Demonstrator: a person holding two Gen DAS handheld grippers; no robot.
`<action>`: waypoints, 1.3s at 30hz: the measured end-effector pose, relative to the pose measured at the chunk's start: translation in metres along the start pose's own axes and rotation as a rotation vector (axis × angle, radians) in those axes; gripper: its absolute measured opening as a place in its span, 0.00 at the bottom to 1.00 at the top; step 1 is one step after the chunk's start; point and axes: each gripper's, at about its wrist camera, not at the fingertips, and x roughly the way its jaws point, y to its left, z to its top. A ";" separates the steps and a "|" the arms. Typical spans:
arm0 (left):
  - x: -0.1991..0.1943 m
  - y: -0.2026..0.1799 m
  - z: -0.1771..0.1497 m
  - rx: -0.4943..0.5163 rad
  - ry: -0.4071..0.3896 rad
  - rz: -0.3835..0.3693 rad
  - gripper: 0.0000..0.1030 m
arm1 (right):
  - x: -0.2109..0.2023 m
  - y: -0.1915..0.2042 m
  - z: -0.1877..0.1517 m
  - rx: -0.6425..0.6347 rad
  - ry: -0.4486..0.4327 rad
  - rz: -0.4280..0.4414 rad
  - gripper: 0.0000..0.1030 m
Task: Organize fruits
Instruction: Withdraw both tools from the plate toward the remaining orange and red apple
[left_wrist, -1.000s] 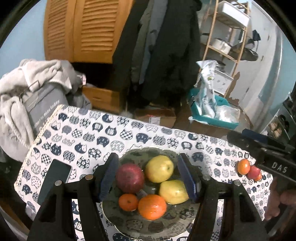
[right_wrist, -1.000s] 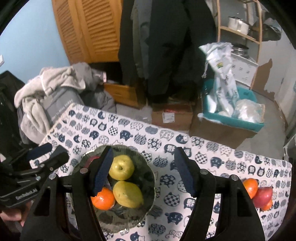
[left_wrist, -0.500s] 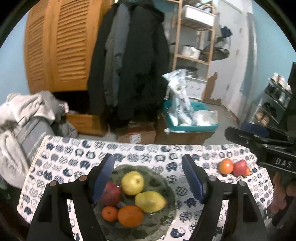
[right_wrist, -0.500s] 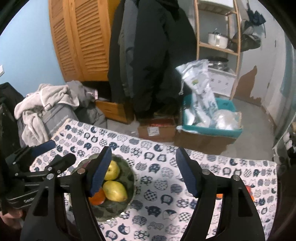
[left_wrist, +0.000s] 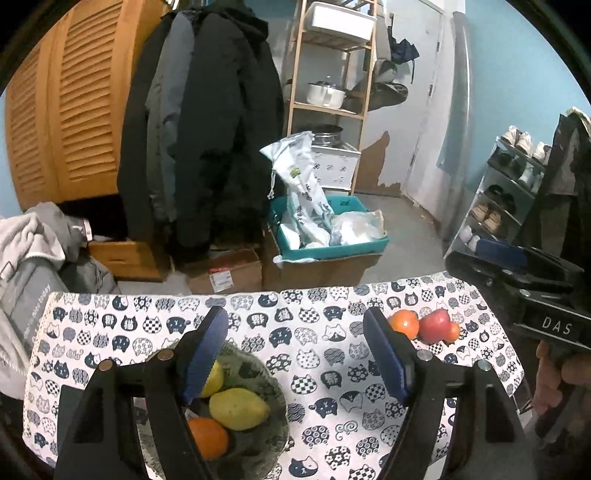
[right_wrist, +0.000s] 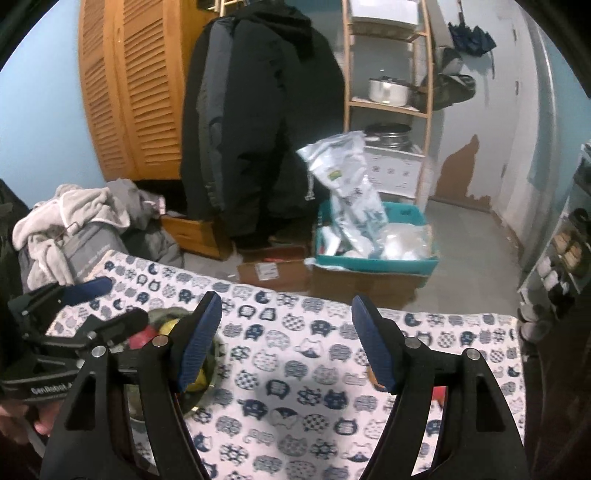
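Spanning the lower part of both views, the counter under its white cloth printed with navy cat faces (left_wrist: 317, 354) carries everything the task concerns. On its left side sits the round, dark patterned glass bowl (left_wrist: 273, 391), which holds a yellow pear-shaped fruit (left_wrist: 239, 408), an orange (left_wrist: 208, 436) and a second yellow fruit (left_wrist: 216, 373) half hidden by a pad; a red fruit (right_wrist: 142, 338) shows in it only in the right wrist view. Well apart, near the right edge of the cloth, lies a loose cluster of three: a small orange mandarin (left_wrist: 404, 323), a red apple (left_wrist: 436, 326) touching it, and another small orange fruit (left_wrist: 453, 331) tucked behind.

The left tool (left_wrist: 295, 354) hangs above the bowl and bare cloth, its blue pads standing apart with nothing between them; they have just been opening. The right tool (right_wrist: 284, 343) is likewise parted over bare cloth and empty, having also just widened.

Judged from appearance, the loose fruits are light, firm and round, so they may roll when nudged. The apple's smooth skin looks slippery, and the mandarin probably bruises under a hard squeeze. A hold across the widest part of each fruit seems safest.

Because the three touch, a pad reaching for one is likely to push its neighbour toward the counter edge.
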 end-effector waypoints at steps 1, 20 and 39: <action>0.000 -0.003 0.001 0.003 -0.005 0.003 0.75 | -0.002 -0.004 -0.001 0.002 -0.001 -0.006 0.71; 0.028 -0.064 0.009 0.056 0.039 -0.065 0.75 | -0.019 -0.082 -0.025 0.084 0.029 -0.106 0.71; 0.087 -0.137 0.008 0.147 0.165 -0.142 0.75 | -0.008 -0.162 -0.056 0.177 0.112 -0.185 0.71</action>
